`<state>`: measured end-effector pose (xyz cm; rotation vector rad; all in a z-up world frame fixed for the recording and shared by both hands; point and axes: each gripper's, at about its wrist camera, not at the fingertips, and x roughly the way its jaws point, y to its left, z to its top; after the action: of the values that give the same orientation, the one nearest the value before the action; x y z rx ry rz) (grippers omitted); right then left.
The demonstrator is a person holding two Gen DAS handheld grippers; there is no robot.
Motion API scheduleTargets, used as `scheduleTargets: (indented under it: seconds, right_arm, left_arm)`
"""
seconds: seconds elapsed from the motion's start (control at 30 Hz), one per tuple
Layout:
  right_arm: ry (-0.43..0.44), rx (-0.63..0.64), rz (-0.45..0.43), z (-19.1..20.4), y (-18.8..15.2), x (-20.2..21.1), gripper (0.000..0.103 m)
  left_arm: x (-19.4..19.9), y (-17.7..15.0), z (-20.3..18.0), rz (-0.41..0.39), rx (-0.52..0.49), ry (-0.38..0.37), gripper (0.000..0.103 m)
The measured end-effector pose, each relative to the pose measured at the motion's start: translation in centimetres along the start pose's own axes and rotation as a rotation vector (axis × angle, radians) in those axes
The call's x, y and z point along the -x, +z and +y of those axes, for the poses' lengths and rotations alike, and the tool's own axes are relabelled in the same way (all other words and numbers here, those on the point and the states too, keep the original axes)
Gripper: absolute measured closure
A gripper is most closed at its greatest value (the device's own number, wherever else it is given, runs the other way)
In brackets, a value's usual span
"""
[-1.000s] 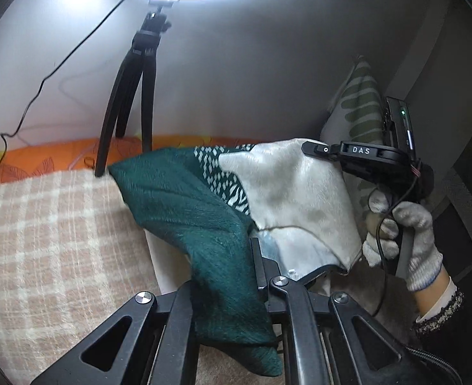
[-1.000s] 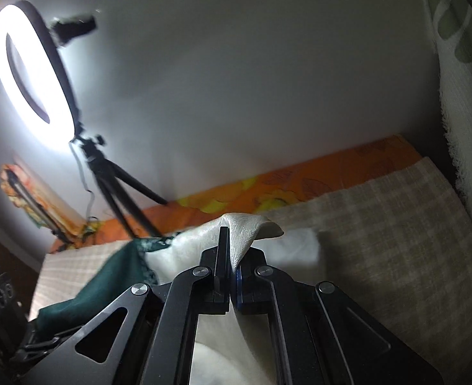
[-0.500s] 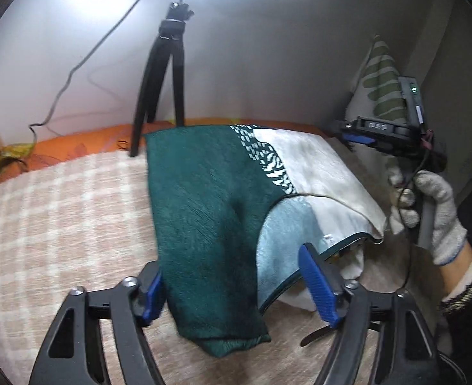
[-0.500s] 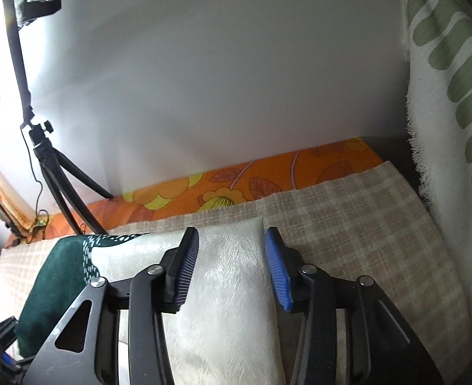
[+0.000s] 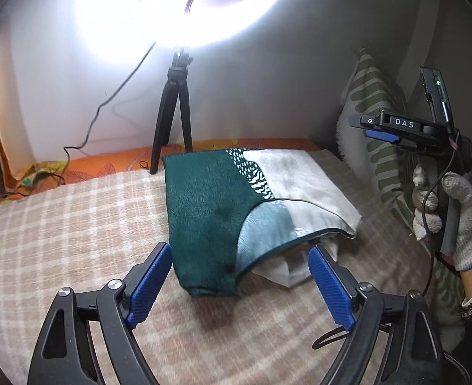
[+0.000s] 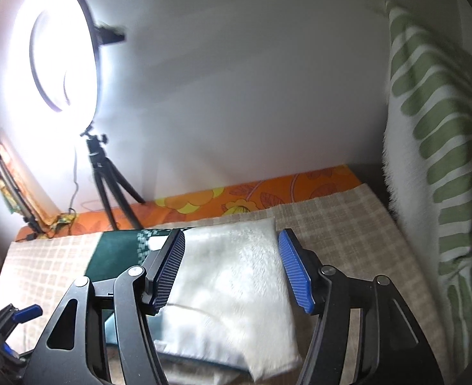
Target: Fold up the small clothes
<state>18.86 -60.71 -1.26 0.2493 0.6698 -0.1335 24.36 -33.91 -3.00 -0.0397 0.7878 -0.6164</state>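
The left gripper (image 5: 239, 284) hovers above the checked blanket (image 5: 59, 224) with its blue pads spread wide and nothing held; its jaws have just been opening. The near dark green edge of the folded garment (image 5: 210, 205) lies between and just ahead of the two pads, touching neither. Further ahead of this gripper the garment's green part gives way to a patterned band and then a cream part, and beyond its far edge stands the tripod (image 5: 171, 122) of a glaring ring light (image 5: 184, 6).

Off to that gripper's right, a gloved hand (image 5: 450, 218) grips the handle of the right gripper (image 6: 232, 269). Its jaws have also just been opening and stand apart, holding nothing; the cream part of the garment lies flat below and between the pads. Ahead of it runs an orange flowered sheet (image 6: 268, 195) along the wall, and to its right stands a white cushion with green leaf stripes (image 6: 434, 147).
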Motion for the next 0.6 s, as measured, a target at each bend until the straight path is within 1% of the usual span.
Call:
scheduleTargets:
  seconds: [0.07, 0.17, 0.3, 0.43, 0.6]
  right_arm:
    - [-0.001, 0.002, -0.011, 0.5, 0.1, 1.5, 0.040]
    - [0.007, 0.004, -0.028, 1.4, 0.0, 3.9, 0.039]
    - [0.018, 0.012, -0.047, 2.8, -0.5, 7.1, 0.038]
    - [0.036, 0.016, -0.067, 4.3, -1.6, 10.4, 0.029]
    - [0.043, 0.042, -0.082, 6.5, -3.8, 14.0, 0.028]
  left_arm:
    - [1.5, -0.2, -0.5, -0.010, -0.012, 0.006, 0.014]
    - [3.7, -0.6, -1.1, -0.026, -0.030, 0.017, 0.014]
    - [6.6, -1.6, -1.5, -0.044, -0.028, 0.019, 0.012]
    - [9.7, -3.1, -1.9, -0.061, -0.036, 0.025, 0.010]
    - [13.1, -4.8, -1.9, -0.092, -0.034, 0.028, 0.004]
